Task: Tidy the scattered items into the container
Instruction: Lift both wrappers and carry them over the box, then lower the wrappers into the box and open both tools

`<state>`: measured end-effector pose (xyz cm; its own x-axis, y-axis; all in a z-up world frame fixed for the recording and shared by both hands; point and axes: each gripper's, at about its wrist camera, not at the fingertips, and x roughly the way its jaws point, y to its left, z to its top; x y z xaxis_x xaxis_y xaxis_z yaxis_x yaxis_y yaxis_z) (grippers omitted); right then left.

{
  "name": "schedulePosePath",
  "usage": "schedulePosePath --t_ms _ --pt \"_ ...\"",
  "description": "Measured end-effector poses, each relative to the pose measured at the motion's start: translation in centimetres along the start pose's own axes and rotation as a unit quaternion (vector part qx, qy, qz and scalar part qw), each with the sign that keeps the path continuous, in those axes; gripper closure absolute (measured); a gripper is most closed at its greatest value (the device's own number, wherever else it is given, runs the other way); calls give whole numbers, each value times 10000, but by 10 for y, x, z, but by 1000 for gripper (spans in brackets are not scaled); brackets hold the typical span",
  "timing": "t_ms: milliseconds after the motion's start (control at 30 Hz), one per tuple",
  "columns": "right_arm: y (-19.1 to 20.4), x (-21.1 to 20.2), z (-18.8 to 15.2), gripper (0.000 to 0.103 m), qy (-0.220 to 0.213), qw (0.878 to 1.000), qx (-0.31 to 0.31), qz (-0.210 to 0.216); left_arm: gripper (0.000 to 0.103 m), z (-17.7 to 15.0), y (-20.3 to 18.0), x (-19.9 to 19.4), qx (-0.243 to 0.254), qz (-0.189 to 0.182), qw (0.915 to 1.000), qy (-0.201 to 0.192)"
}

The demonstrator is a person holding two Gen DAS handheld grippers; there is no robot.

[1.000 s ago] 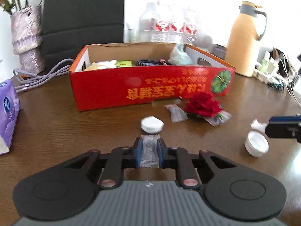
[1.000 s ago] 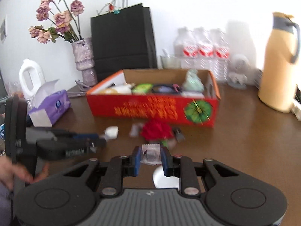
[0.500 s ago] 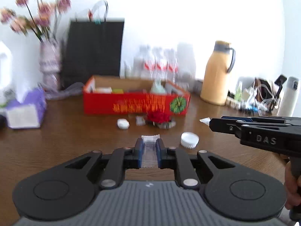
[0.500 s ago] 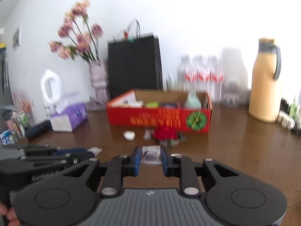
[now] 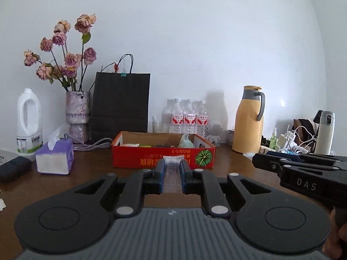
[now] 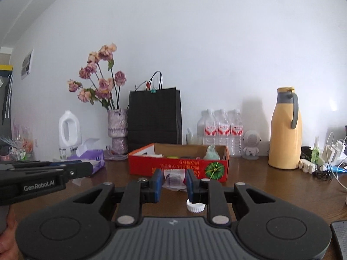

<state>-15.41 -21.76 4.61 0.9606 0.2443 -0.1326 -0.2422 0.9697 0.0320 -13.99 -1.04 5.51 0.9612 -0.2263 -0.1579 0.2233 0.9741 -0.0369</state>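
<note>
A red cardboard box (image 5: 151,159) (image 6: 173,169) with several items inside stands on the brown table ahead of both grippers. My left gripper (image 5: 172,174) is shut on a clear plastic wrapper (image 5: 172,173), held above the table short of the box. My right gripper (image 6: 172,181) is shut on a clear packet with a dark patch (image 6: 174,178), also short of the box. A white ribbed cap (image 6: 195,206) lies on the table below the right fingers. Each gripper shows from the side in the other's view.
Behind the box stand a black paper bag (image 5: 120,108), a vase of dried roses (image 5: 77,112), water bottles (image 5: 188,119) and a yellow thermos jug (image 5: 249,121). A purple tissue pack (image 5: 54,158) and white jug (image 5: 28,121) sit left; chargers and cables (image 5: 290,140) right.
Both grippers have pulled back from the box and tilted up toward level, each keeping its packet. The red rose and the small white items near the box have dropped out of view.
</note>
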Motion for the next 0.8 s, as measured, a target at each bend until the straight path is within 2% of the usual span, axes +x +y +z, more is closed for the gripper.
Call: schedulePosePath --t_ms 100,200,300,400,500,567,600,700,800 --pt "-6 14 14 81 -139 9998 -117 -35 88 18 2 17 -32 -10 9998 -198" --pt "-15 38 39 81 -370 9992 -121 -59 88 52 8 48 0 7 9986 -538" --pt "-30 73 75 81 -659 9975 -173 -167 88 92 23 95 1 84 9968 -797" --pt "-51 114 117 81 -882 9954 -182 -318 88 130 44 153 -128 161 9974 -688" --pt "-80 166 158 81 -525 9984 -14 -202 88 160 70 227 -288 61 9996 -56" --pt "-103 213 179 81 146 9995 258 66 88 171 84 286 -199 -37 9970 749" --pt "-115 239 187 81 516 9978 396 99 88 171 89 314 -217 -88 9929 1164" --pt "-146 322 191 81 1542 9857 675 12 88 154 97 387 -312 -200 9724 2303" --pt "-166 393 164 81 2577 9621 890 -54 88 118 106 442 -470 -159 9472 3168"
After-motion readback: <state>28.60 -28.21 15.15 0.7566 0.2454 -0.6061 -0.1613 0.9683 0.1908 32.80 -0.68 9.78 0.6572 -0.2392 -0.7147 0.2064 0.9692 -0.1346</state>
